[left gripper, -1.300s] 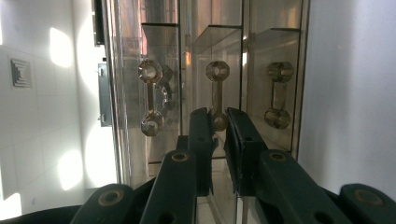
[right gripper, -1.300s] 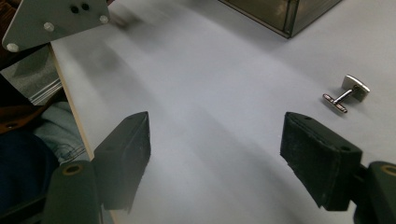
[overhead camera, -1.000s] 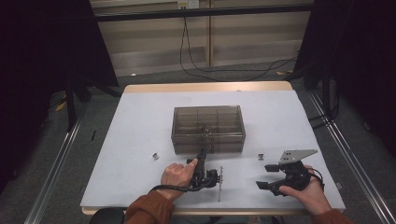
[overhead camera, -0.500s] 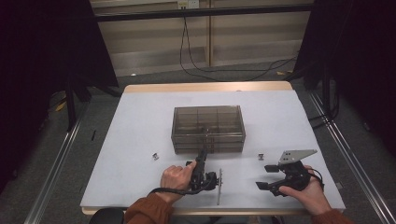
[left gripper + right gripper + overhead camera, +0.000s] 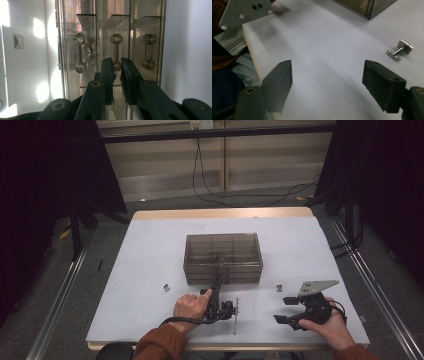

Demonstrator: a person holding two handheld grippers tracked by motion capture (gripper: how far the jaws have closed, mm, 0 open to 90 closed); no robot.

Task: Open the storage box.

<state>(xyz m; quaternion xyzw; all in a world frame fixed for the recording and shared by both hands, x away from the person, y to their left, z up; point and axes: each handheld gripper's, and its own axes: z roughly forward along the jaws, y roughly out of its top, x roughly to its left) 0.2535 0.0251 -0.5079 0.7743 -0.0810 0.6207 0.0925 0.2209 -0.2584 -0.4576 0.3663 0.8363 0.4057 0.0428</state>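
A smoky clear drawer box [image 5: 222, 251] stands mid-table with its front towards me. My left gripper [image 5: 217, 289] reaches to that front. In the left gripper view the box [image 5: 140, 30] shows three dumbbell-shaped drawer handles side by side. My left gripper [image 5: 117, 68] is shut on the middle handle [image 5: 116, 43], its pads pressing the lower knob. My right gripper [image 5: 281, 309] rests near the table's front right, open, with nothing between its fingers. In the right gripper view a small metal cufflink [image 5: 400, 49] lies on the white tabletop beyond my open right gripper [image 5: 327, 75].
One cufflink [image 5: 279, 287] lies between the box and the right gripper, another [image 5: 166, 288] left of the left hand. The table's front edge [image 5: 252, 57] runs close beside the right gripper's left finger, with the left gripper's grey plate [image 5: 244, 11] farther off. Cables trail on the floor behind.
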